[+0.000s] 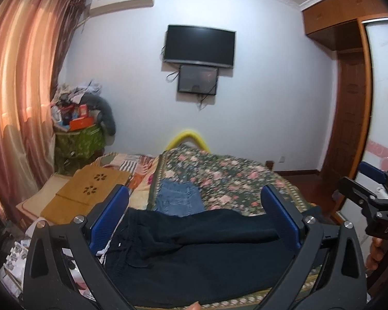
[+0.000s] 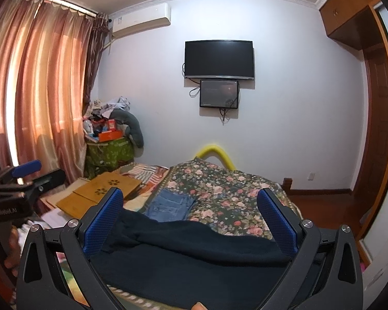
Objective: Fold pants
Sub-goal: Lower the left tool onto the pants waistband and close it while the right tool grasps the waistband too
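Filling most of the room is a bed (image 1: 245, 180) under a dark floral bedspread (image 2: 219, 193), its far end reaching toward a white wall. Pink curtains (image 2: 38, 90) hang along the window side, and a black television (image 2: 219, 59) is mounted on the wall with a smaller screen (image 2: 219, 93) just below it. A heap of boxes and clothes (image 2: 108, 126) is piled in the corner by the curtains.

Across the near end of the bed lie the dark navy pants (image 1: 194, 253), spread wide with a raised fold running across them; the waistband appears to sit toward the left, though the cloth is too dark to be sure. A folded pair of blue jeans (image 2: 169, 205) rests just beyond them on the bedspread.

Both tools hover over the pants with nothing between their fingers. The left gripper (image 1: 194, 222) has its blue pads (image 1: 282, 217) spread wide apart, and the right gripper (image 2: 190, 222) is likewise fully parted.
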